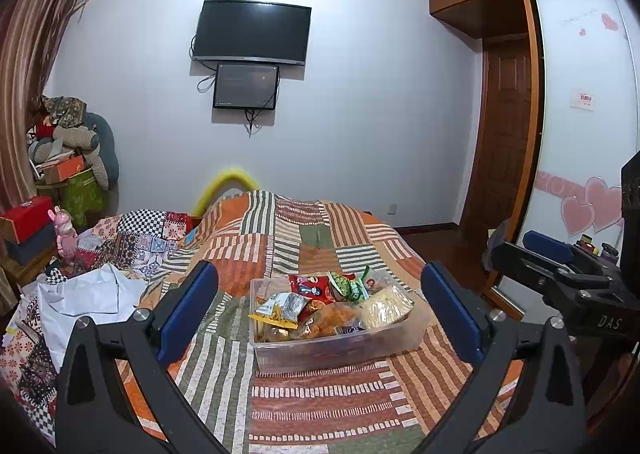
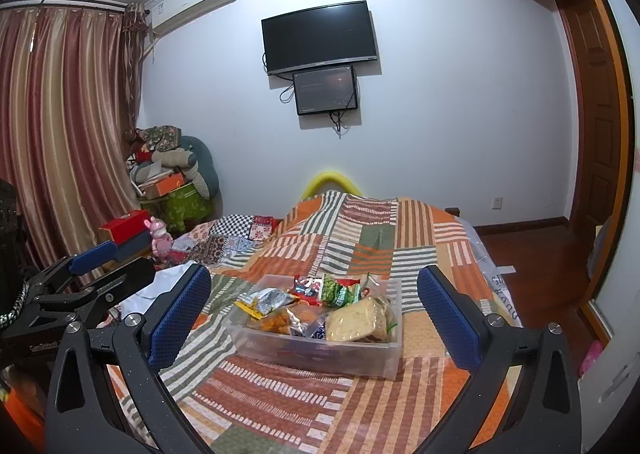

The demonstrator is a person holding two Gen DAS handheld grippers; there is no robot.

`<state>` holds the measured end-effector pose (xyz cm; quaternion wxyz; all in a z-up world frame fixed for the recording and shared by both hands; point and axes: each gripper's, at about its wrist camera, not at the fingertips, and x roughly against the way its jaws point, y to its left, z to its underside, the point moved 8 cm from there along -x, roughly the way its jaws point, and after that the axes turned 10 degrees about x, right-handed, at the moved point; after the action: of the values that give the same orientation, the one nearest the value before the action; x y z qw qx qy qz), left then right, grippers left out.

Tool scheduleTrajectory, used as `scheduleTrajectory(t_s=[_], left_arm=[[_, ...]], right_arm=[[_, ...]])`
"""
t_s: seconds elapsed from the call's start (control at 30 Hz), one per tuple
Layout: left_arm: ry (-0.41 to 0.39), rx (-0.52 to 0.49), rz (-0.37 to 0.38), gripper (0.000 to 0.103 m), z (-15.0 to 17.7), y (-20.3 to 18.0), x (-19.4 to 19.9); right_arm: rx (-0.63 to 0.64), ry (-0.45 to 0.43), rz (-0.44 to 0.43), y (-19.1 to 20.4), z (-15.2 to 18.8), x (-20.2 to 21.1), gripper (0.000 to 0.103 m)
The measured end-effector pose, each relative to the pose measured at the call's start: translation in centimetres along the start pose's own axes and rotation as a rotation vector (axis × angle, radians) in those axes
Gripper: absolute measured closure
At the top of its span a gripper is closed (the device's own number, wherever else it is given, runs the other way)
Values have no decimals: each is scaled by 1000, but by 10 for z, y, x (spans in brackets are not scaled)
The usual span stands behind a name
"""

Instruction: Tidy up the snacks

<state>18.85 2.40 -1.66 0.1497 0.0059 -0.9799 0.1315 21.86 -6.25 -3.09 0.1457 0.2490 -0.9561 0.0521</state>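
While you are holding both tools above the bed, this is how the scene is lying.

Left gripper [image 1: 320, 310]: its blue-padded tongs are standing spread wide, pinching nothing, framing the bin from your side.

Right gripper [image 2: 314, 310]: its tongs are likewise standing wide apart and carrying nothing.

Bin [image 1: 332, 350]: a clear plastic tub is sitting on the patchwork quilt [image 1: 320, 406], at twelve o'clock from both tools.

Snacks [image 1: 320, 306]: packets are lying heaped inside the tub. A yellow-and-silver packet [image 1: 280, 308] is lying at nine o'clock within it, a red packet [image 1: 310, 288] at twelve, a green packet [image 1: 348, 286] at one, and a pale bag of small pieces [image 1: 386, 306] at three.

Quilt around the tub: no loose packet is showing on it.

Progress: every visible snack is already lying in the tub. That is fitting either a gathering job that is finished, or a jumbled tub waiting to be sorted; you cannot tell which.
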Motion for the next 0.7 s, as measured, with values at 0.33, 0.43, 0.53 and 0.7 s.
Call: scheduleTrajectory(t_s=[0.33,0.43,0.53,0.7], left_arm=[[11,-1,-6,0,2,1,-1],[8,-5,0,0,3,-1,0],[8,-3,13,0,2,-3,1],[7,2,23,0,0,-3,3]], right_arm=[[-2,-2,0,0,0,2,0],[-3,-1,-1,0,0,2,0],[-2,-1,1,0,0,2,0],[1,-2,4,2,-1,3,0]])
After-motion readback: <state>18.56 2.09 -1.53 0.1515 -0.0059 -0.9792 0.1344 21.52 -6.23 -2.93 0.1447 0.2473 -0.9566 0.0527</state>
